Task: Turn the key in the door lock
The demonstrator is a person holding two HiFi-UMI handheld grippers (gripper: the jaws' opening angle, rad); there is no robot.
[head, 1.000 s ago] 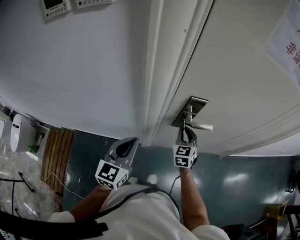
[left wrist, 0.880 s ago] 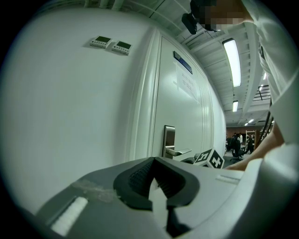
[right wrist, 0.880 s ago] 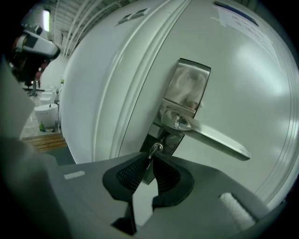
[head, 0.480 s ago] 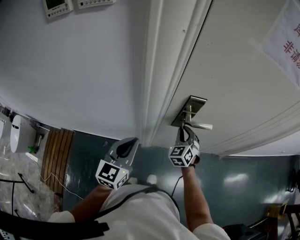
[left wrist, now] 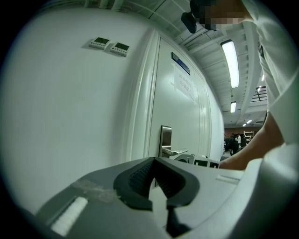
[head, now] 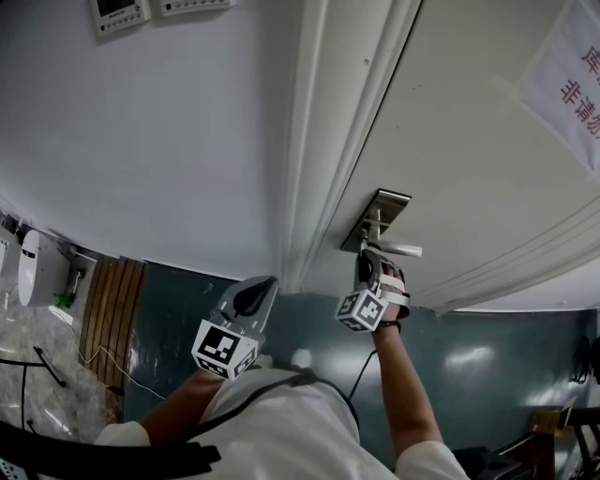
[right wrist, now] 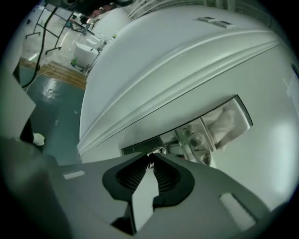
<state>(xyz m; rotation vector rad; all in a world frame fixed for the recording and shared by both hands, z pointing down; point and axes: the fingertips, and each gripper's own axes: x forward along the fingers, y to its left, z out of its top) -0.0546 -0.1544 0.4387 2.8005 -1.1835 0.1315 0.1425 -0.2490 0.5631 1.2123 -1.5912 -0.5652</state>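
A steel lock plate [head: 380, 211] with a lever handle [head: 401, 249] sits on the white door. My right gripper [head: 368, 259] is pressed up to the plate just under the lever, rolled to one side. In the right gripper view its tips [right wrist: 150, 158] pinch the small metal key [right wrist: 156, 151] that sticks out of the lock; the jaws are opening slightly with the key still between the pads. My left gripper [head: 251, 296] hangs shut and empty to the left, in front of the wall, apart from the door. Its own view shows the closed tips [left wrist: 154, 160] and the plate [left wrist: 165, 135] beyond.
The white door frame [head: 323, 141] runs between the wall and the door. Two wall control panels [head: 117, 11] hang at top left. A paper notice [head: 572, 80] is on the door. A wooden slat panel [head: 112, 300] and white fixtures [head: 42, 267] stand at the lower left on the green floor.
My right gripper has rolled about its own axis at the lock, its marker cube tilting over, while staying on the key. The left gripper has not moved.
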